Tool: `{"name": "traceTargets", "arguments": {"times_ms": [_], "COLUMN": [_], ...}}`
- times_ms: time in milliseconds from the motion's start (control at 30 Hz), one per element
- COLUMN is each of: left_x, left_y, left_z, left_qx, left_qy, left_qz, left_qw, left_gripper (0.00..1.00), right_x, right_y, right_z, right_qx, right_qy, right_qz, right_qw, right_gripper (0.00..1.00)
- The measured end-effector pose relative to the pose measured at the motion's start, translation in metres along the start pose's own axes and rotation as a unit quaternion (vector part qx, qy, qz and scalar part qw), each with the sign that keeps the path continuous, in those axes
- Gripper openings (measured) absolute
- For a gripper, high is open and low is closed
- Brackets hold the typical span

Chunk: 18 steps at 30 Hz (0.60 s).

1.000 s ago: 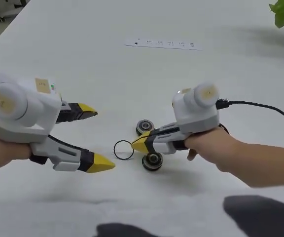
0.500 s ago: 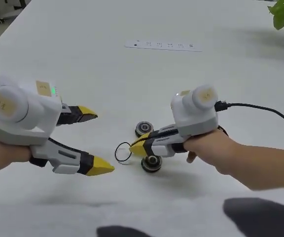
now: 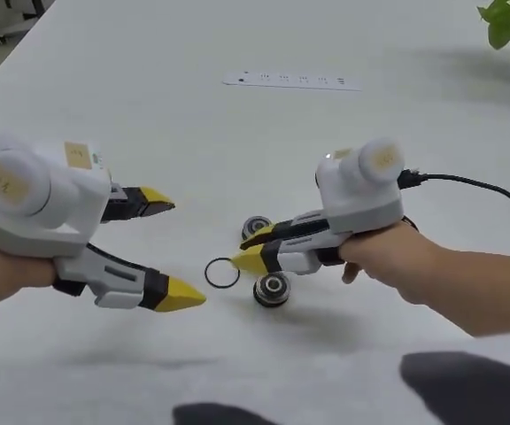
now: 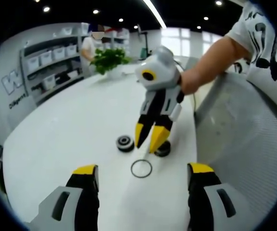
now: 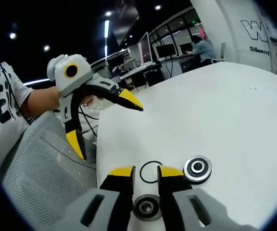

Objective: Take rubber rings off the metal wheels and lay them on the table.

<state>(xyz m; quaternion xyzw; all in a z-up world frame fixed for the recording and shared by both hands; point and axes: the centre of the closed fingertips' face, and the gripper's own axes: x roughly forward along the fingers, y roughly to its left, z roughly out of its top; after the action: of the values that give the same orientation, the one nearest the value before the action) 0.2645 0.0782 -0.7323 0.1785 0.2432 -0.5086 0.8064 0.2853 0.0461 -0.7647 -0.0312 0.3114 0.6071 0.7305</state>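
Observation:
A thin black rubber ring (image 3: 222,272) lies flat on the white table (image 3: 237,133). Two metal wheels sit beside it, one farther (image 3: 257,227) and one nearer (image 3: 272,289). My right gripper (image 3: 251,248) hovers just right of the ring, jaws slightly open and holding nothing. In the right gripper view the ring (image 5: 151,172) lies just past the yellow fingertips (image 5: 121,171), with one wheel (image 5: 146,207) under the jaws and the other (image 5: 197,168) to the right. My left gripper (image 3: 171,248) is wide open and holding nothing, left of the ring. The left gripper view shows the ring (image 4: 141,168) and the right gripper (image 4: 149,143) ahead.
A white power strip (image 3: 290,80) lies at the far side of the table. A potted plant (image 3: 507,22) stands at the back right corner. The right gripper's black cable (image 3: 476,186) trails off to the right. A grey mesh chair back (image 4: 244,130) stands at the table's near side.
The ring, held tilted at the right gripper's tips half a second ago, now lies flat on the table. The right gripper's jaws have parted and drawn slightly back.

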Motion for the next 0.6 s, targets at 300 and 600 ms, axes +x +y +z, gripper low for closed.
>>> {"name": "traceTargets", "arguments": {"times_ms": [300, 600], "left_x": [0.004, 0.009], "left_y": [0.000, -0.001], "left_z": [0.002, 0.005], "left_qx": [0.002, 0.005], "left_qy": [0.003, 0.006], "left_qz": [-0.006, -0.013], "left_qw": [1.0000, 0.9999], "left_gripper": [0.76, 0.75], "right_x": [-0.013, -0.024], "right_y": [-0.004, -0.005], "right_z": [0.002, -0.002], "right_qx": [0.003, -0.001], "right_qy": [-0.013, -0.014], "right_qz": [-0.004, -0.008], "right_qw": [0.9999, 0.9999], "right_gripper": [0.18, 0.19]}}
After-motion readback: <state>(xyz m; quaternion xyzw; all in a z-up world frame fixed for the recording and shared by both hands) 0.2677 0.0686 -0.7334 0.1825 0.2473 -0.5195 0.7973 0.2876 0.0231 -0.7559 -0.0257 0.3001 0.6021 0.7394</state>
